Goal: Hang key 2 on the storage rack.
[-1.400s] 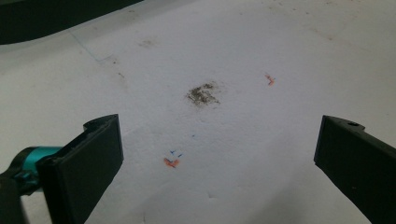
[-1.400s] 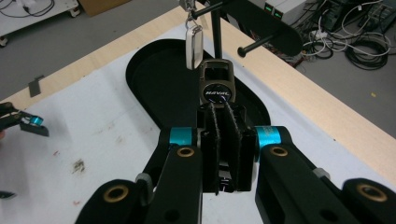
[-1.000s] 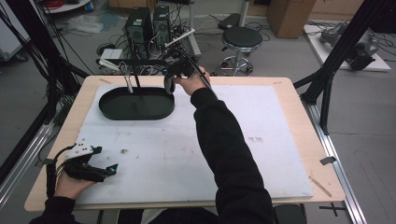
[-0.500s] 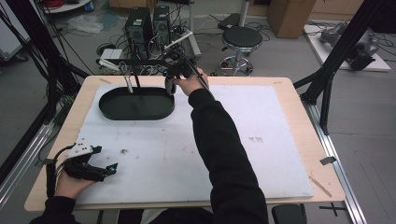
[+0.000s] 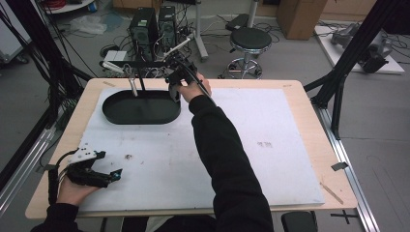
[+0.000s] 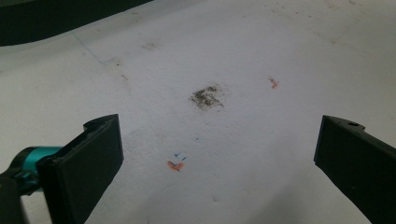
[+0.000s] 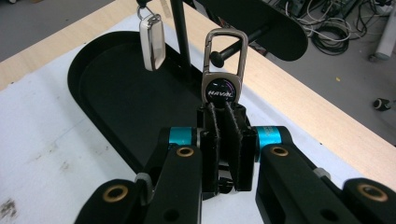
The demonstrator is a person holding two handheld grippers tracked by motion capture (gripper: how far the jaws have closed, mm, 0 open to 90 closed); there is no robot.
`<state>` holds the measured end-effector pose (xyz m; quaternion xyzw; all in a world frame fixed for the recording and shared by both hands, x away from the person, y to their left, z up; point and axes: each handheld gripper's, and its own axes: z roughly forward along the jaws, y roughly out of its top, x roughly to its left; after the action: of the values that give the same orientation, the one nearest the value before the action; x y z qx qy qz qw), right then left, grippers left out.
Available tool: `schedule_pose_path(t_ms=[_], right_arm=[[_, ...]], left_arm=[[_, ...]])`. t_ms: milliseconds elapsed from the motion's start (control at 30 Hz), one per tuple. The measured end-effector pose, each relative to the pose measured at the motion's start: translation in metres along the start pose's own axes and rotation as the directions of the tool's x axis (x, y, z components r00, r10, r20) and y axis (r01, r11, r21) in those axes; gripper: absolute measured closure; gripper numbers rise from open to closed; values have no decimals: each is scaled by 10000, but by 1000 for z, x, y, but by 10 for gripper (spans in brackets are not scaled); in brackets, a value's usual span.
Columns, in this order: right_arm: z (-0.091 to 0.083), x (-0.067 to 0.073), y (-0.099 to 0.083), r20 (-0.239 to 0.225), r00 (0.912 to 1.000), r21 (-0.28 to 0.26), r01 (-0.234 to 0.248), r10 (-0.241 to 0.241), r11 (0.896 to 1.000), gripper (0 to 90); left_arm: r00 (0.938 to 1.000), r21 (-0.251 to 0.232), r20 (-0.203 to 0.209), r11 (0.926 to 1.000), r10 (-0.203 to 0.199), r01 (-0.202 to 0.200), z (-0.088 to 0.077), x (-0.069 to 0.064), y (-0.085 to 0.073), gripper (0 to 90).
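Note:
My right gripper (image 7: 223,109) is shut on a round black key fob (image 7: 221,92) marked HAVAL, whose silver carabiner loop (image 7: 226,44) stands upright above the jaws. A black peg (image 7: 236,48) of the stand shows through that loop; I cannot tell whether the loop hangs on it. A silver keychain (image 7: 152,41) hangs from another hook to the left. Below them lies the black oval tray (image 7: 116,88). In the high view the right gripper (image 5: 175,86) is at the right end of the tray (image 5: 140,110). My left gripper (image 5: 113,175) rests at the front left, and its jaws (image 6: 219,144) are open over bare white mat.
The stand's upright post (image 7: 181,32) and crossbar (image 5: 145,64) rise from the tray's back. A white mat (image 5: 270,145) covers most of the wooden table (image 5: 309,111). A grey smudge (image 6: 205,96) marks the mat ahead of the left gripper. Computers, cables and a stool (image 5: 249,41) stand beyond the table.
My right hand has sunk a little with the key fob, closer to the tray's right end. The left gripper has stayed where it was.

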<state>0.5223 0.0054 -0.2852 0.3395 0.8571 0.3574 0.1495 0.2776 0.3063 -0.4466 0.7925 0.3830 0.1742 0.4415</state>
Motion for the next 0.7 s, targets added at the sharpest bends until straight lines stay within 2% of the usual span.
schedule_pose_path(t_ms=[133,233,367,567,633,700], right_arm=[[4,1,0,205,9998,-101,-51,53,9999,850],[10,-1,0,330,9988,-268,-341,350,9991,850],[15,-5,-1,534,9976,-468,-412,437,9981,849],[19,-12,-3,399,9980,-612,-461,486,9971,840],[20,-14,-4,526,9983,-612,-221,254,9979,791],[21,-16,-5,658,9975,-510,-205,238,9985,615]], left_arm=[[10000,-42,-7,10000,-61,61,0,0,0,18],[10000,-28,-4,10000,-22,22,0,0,0,18],[10000,-33,-11,10000,-20,20,0,1,0,18],[10000,-12,23,10000,-26,26,0,0,0,18],[10000,6,-27,10000,-19,19,0,1,0,18],[9999,-75,-137,9999,-96,95,-2,2,0,18]])
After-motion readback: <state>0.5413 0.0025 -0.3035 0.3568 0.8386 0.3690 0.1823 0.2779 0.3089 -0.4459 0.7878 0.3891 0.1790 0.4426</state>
